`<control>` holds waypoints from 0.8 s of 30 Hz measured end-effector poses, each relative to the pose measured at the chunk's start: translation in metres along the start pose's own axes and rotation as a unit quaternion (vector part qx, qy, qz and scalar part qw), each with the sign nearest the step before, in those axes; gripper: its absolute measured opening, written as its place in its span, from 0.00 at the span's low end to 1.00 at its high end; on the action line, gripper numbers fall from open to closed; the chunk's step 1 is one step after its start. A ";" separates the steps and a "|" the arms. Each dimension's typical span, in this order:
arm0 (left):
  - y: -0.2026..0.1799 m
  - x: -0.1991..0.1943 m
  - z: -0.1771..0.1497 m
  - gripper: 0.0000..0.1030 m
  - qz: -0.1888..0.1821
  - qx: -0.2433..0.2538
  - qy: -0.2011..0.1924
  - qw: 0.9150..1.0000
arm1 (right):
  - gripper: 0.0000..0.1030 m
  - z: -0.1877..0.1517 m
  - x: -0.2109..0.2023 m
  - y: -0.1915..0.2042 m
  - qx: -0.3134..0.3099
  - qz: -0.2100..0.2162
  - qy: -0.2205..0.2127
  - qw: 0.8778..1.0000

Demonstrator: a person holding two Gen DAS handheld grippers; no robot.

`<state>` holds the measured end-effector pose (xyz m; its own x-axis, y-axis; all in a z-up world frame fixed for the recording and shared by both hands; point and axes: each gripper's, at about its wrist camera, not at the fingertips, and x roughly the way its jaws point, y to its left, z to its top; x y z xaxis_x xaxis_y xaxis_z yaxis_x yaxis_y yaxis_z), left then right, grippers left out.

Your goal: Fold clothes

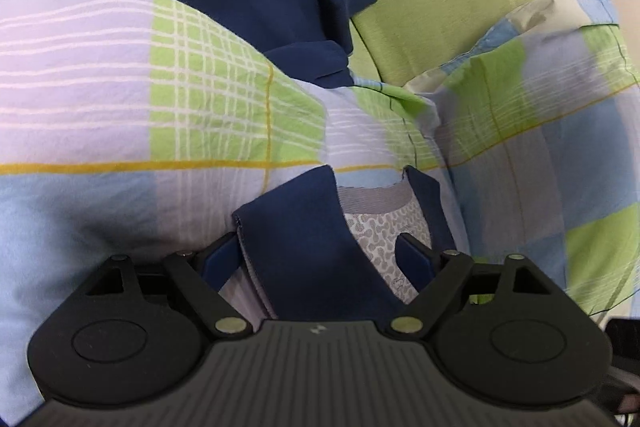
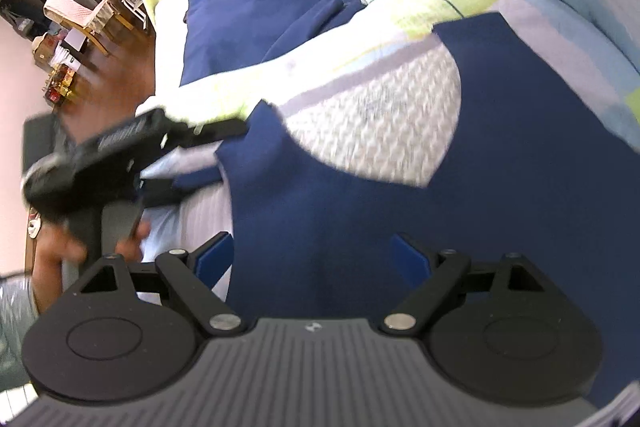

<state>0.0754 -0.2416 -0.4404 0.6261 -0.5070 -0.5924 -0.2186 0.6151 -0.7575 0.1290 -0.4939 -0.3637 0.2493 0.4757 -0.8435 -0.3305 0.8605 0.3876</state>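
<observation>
Both jaws wide, holding nothing; left gripper point(image 1: 316, 251) astride shirt point(image 1: 304, 247) shoulder, right gripper point(image 2: 312, 255) over body; risk pinching bedsheet point(image 1: 120, 75) too

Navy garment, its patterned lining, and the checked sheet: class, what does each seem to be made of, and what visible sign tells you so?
Navy garment: looks like soft, matte knit or fleece; no sheen, rounded folds.
Lining: seemingly thin printed or textured fabric, grey-on-white pattern, with a ribbed grey band at the neck.
Sheet: probably woven cotton, matte, with fine crinkles and a printed check.
</observation>
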 end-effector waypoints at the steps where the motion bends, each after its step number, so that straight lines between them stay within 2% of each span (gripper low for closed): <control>1: 0.000 0.002 0.003 0.75 -0.004 0.000 0.001 1.000 | 0.81 0.006 0.004 -0.003 -0.001 -0.002 0.001 1.000; 2: 0.001 0.003 0.005 0.71 -0.007 0.000 0.003 1.000 | 0.81 0.011 0.005 -0.005 -0.004 -0.005 0.002 1.000; 3: 0.003 0.003 0.008 0.60 -0.009 0.005 0.007 1.000 | 0.81 0.016 0.007 -0.007 -0.008 -0.009 0.002 1.000; 4: 0.004 0.002 0.010 0.36 -0.010 0.010 0.010 1.000 | 0.81 0.020 0.008 -0.009 -0.012 -0.012 0.003 1.000; 5: 0.006 0.002 0.013 0.17 -0.012 0.016 0.014 1.000 | 0.81 0.025 0.010 -0.011 -0.016 -0.015 0.004 1.000; 6: 0.008 0.001 0.017 0.03 -0.016 0.030 0.022 0.999 | 0.81 0.030 0.012 -0.014 -0.020 -0.018 0.005 1.000; 8: 0.006 0.006 0.025 0.03 -0.004 0.068 0.043 0.997 | 0.81 0.034 0.010 -0.017 -0.032 -0.023 0.006 0.999; 10: -0.002 0.013 0.029 0.01 0.010 0.103 0.062 0.993 | 0.81 0.048 0.016 -0.025 -0.072 -0.032 0.015 0.997; 11: -0.008 0.018 0.031 0.01 0.022 0.128 0.071 0.989 | 0.81 0.055 0.018 -0.026 -0.098 -0.038 0.022 0.994; 12: -0.019 0.022 0.033 0.00 0.045 0.171 0.083 0.981 | 0.80 0.062 0.021 -0.028 -0.124 -0.043 0.029 0.991; 13: -0.025 0.022 0.033 0.00 0.056 0.192 0.086 0.976 | 0.80 0.069 0.023 -0.030 -0.150 -0.048 0.036 0.987; 15: -0.045 0.025 0.030 0.00 0.093 0.261 0.099 0.956 | 0.77 0.087 0.027 -0.032 -0.213 -0.054 0.050 0.974; 17: -0.057 0.027 0.023 0.01 0.123 0.307 0.108 0.938 | 0.73 0.105 0.030 -0.034 -0.272 -0.056 0.062 0.959; 18: -0.068 0.034 0.017 0.01 0.156 0.340 0.118 0.920 | 0.63 0.108 0.030 -0.035 -0.283 -0.056 0.065 0.955; 19: -0.081 0.044 0.010 0.01 0.192 0.367 0.129 0.901 | 0.49 0.124 0.035 -0.038 -0.328 -0.055 0.078 0.940; 20: -0.088 0.049 0.006 0.01 0.212 0.381 0.135 0.890 | 0.43 0.126 0.036 -0.037 -0.333 -0.055 0.080 0.938; 21: -0.095 0.055 0.002 0.01 0.232 0.394 0.140 0.878 | 0.34 0.143 0.045 -0.038 -0.391 -0.059 0.105 0.912; 22: -0.100 0.062 -0.001 0.01 0.251 0.395 0.145 0.872 | 0.30 0.151 0.050 -0.040 -0.423 -0.058 0.118 0.896; 24: -0.099 0.065 0.002 0.01 0.260 0.371 0.149 0.879 | 0.22 0.168 0.058 -0.045 -0.467 -0.051 0.141 0.871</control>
<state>0.1388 -0.3340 -0.4034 0.3375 -0.1090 -0.9350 0.2000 0.9789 -0.0420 0.3118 -0.4746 -0.3680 0.1312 0.2292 -0.9645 -0.9496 0.3086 -0.0559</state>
